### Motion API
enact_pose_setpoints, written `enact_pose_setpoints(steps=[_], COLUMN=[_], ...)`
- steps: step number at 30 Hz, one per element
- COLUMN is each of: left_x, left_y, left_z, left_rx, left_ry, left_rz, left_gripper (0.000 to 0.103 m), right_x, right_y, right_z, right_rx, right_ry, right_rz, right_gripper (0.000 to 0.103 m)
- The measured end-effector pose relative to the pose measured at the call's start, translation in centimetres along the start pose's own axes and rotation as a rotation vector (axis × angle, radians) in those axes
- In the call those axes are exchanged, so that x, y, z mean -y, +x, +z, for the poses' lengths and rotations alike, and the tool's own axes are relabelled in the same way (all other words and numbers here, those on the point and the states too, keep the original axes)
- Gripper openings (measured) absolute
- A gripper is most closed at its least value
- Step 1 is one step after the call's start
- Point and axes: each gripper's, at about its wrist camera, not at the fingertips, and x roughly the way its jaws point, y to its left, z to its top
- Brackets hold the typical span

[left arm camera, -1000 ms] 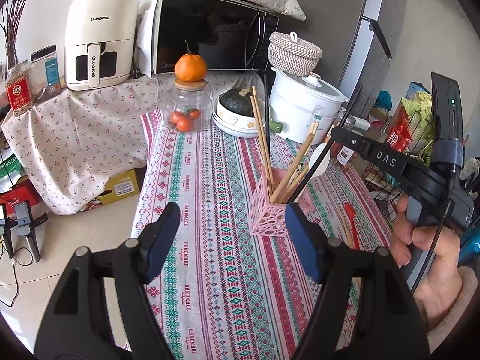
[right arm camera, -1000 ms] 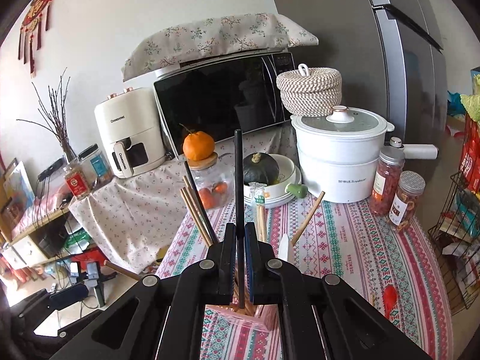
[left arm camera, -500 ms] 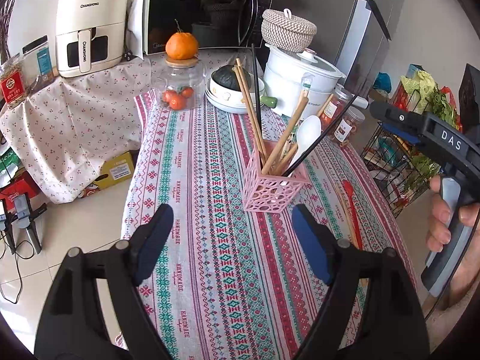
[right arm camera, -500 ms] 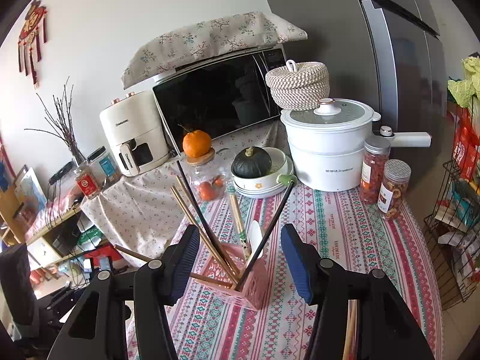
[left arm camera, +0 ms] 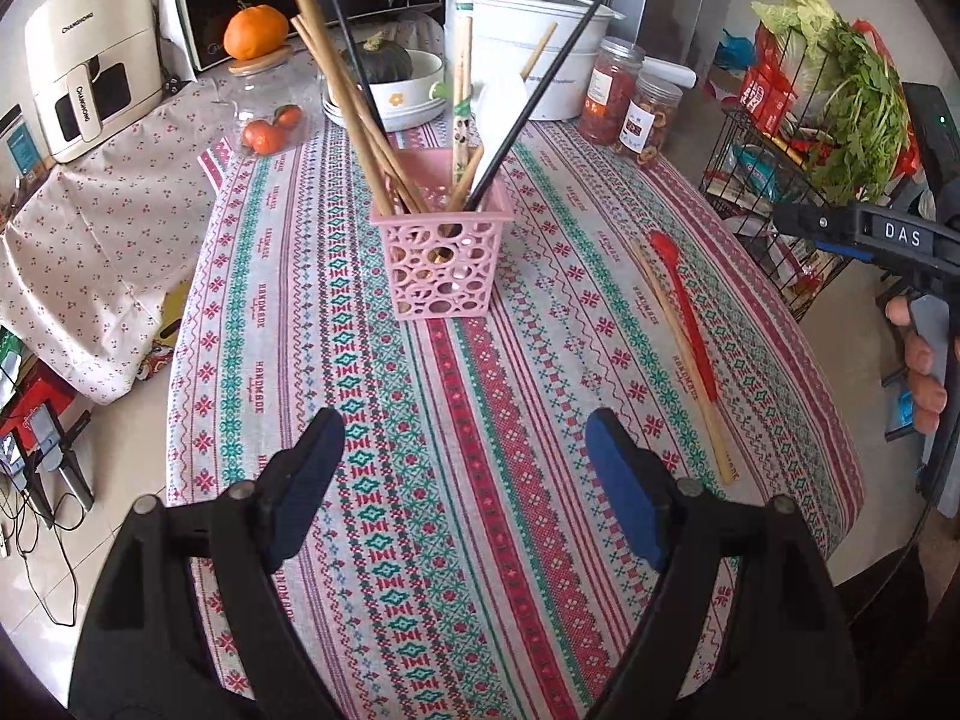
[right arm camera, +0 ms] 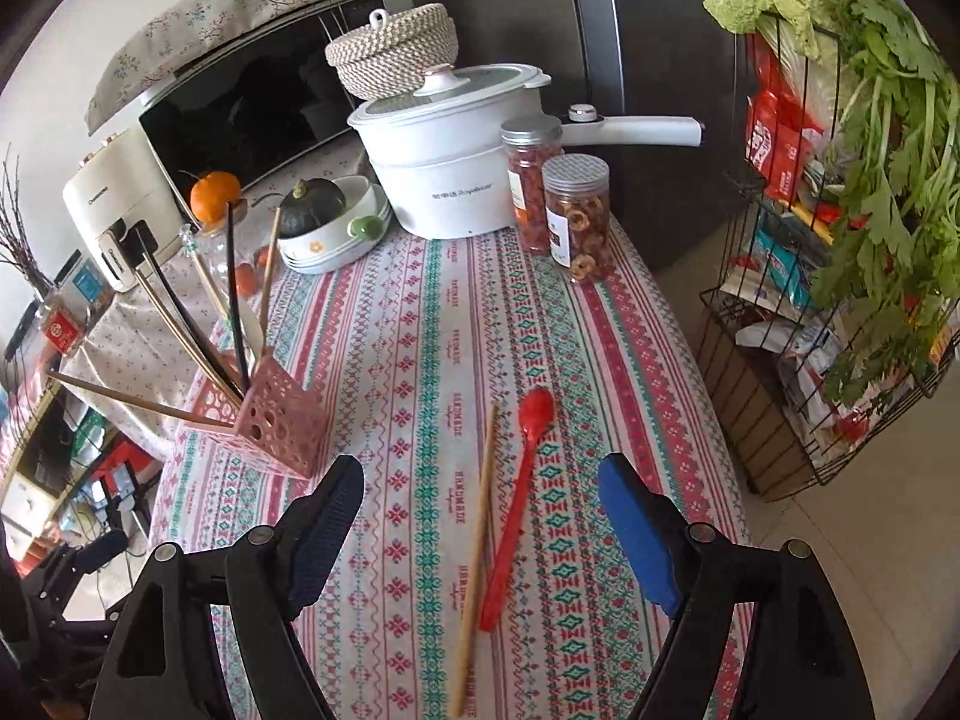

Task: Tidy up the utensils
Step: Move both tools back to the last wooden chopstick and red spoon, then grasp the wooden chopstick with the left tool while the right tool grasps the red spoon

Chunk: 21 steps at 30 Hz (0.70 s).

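Note:
A pink openwork basket (left arm camera: 441,255) stands mid-table and holds wooden chopsticks, black chopsticks and a white spoon; it also shows in the right wrist view (right arm camera: 273,426). A red spoon (right arm camera: 515,495) and a wooden chopstick (right arm camera: 477,552) lie side by side on the patterned tablecloth, directly ahead of my right gripper (right arm camera: 480,516), which is open and empty above them. They show in the left wrist view too, the red spoon (left arm camera: 684,306) and the chopstick (left arm camera: 684,360). My left gripper (left arm camera: 462,480) is open and empty, well short of the basket.
A white pot (right arm camera: 456,180), two snack jars (right arm camera: 576,216), a bowl with a squash (right arm camera: 327,222) and a glass jar with an orange on top (left arm camera: 258,84) stand at the table's far end. A wire rack of vegetables (right arm camera: 840,240) stands right of the table.
My right gripper let go of a black chopstick into the basket, opened, and moved right over the red spoon. My left gripper drew back and its view tilted down.

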Motion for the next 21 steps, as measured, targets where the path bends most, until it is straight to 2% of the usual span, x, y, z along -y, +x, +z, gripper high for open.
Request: enact_pose_setpoints(steps=[4, 8, 11, 14, 16, 18, 21], left_x=[3.5, 6.1, 7.8, 8.9, 9.6, 10.3, 11.4], left_y=[1.5, 3.6, 5.1, 6.5, 7.5, 8.5, 9.7], left_z=[0.1, 0.4, 1.0, 2.3, 3.4, 4.6, 6.3], left_rx=[-0.048, -0.105, -0.133, -0.151, -0.163, -0.175, -0.189], left_ry=[0.079, 0.116, 0.122, 0.08, 0.044, 0.008, -0.046], left_rz=[0.012, 0.026, 0.034, 0.01, -0.003, -0.019, -0.06], left_gripper=[0.083, 0.083, 0.083, 0.082, 0.076, 0.062, 0.047], right_x=[2.8, 5.2, 6.7, 8.0, 8.6, 9.1, 9.8], right_y=[0.9, 1.8, 2.1, 2.3, 2.6, 2.9, 3.4], right_z=[-1.4, -2.6, -2.9, -3.2, -3.3, -3.4, -3.5], right_rx=[-0.082, -0.146, -0.17, -0.179, -0.195, -0.205, -0.222], right_ry=[0.026, 0.046, 0.052, 0.069, 0.075, 0.076, 0.081], right_rz=[-0.03, -0.043, -0.046, -0.053, -0.052, -0.054, -0.059], right_gripper=[0.082, 0.082, 0.082, 0.082, 0.082, 0.082, 0.082])
